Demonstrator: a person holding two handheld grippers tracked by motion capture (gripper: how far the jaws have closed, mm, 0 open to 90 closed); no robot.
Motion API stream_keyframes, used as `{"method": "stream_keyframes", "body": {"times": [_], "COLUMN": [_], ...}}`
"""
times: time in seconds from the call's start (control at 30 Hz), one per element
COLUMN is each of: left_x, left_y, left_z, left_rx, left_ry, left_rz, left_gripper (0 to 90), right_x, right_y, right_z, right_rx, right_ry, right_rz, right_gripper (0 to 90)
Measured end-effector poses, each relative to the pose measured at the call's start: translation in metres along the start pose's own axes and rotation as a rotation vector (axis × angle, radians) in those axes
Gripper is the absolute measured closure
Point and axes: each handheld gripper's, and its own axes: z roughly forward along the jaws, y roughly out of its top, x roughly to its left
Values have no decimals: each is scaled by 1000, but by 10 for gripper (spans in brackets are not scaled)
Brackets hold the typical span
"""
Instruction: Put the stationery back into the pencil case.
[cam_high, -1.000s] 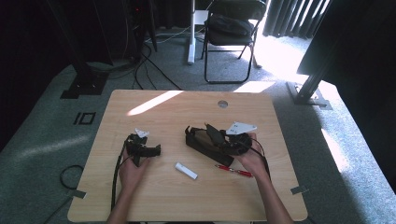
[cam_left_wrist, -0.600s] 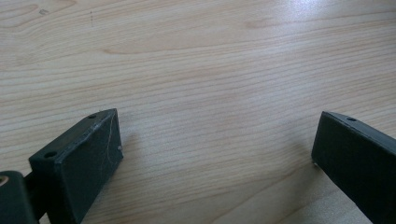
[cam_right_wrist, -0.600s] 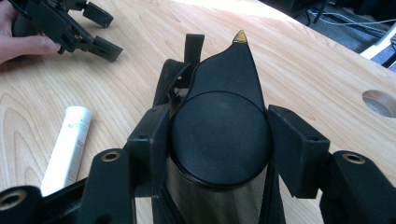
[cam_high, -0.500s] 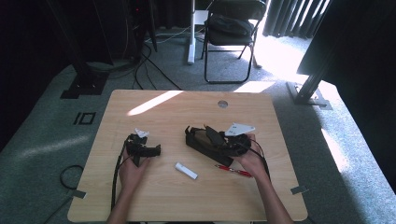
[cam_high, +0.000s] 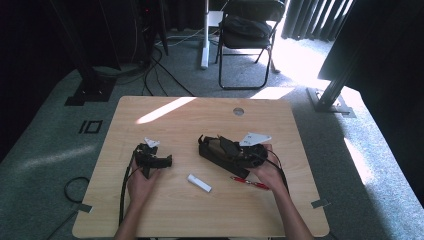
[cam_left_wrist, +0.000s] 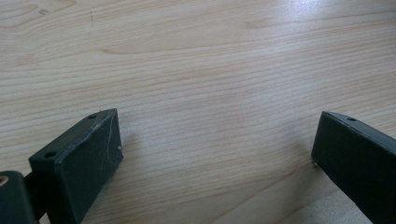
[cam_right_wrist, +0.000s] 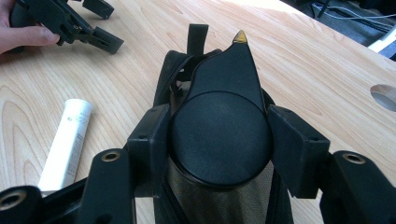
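A black zip pencil case (cam_right_wrist: 219, 93) with a mesh side lies on the wooden table (cam_high: 200, 120), right of centre. My right gripper (cam_right_wrist: 219, 140) is shut on its rounded near end, one jaw pressing on each side. In the high view the right gripper (cam_high: 234, 153) points left onto the pencil case (cam_high: 210, 149). My left gripper (cam_high: 166, 161) rests on the table at the left, held by a hand. Its jaws (cam_left_wrist: 215, 154) stand wide open over bare wood.
A white tube (cam_high: 199, 183) lies between the hands near the front, and the white tube (cam_right_wrist: 65, 140) sits left of the case. A red pen (cam_high: 250, 183) lies by the right hand. A cable hole (cam_high: 238, 111) is at the table's far side. A folding chair (cam_high: 245, 30) stands beyond.
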Motion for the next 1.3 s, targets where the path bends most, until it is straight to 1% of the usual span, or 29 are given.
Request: {"method": "stream_keyframes", "body": {"times": [0.17,0.83,1.3], "left_x": [0,0,0], "left_y": [0,0,0], "left_z": [0,0,0], "left_rx": [0,0,0], "left_ry": [0,0,0], "left_rz": [0,0,0], "left_gripper": [20,20,20], "right_x": [0,1,0], "right_y": [-1,-3,-5], "right_z": [3,9,14], "right_rx": [18,37,67], "right_ry": [2,12,16], "right_rz": [0,4,6], "right_gripper": [417,417,417]}}
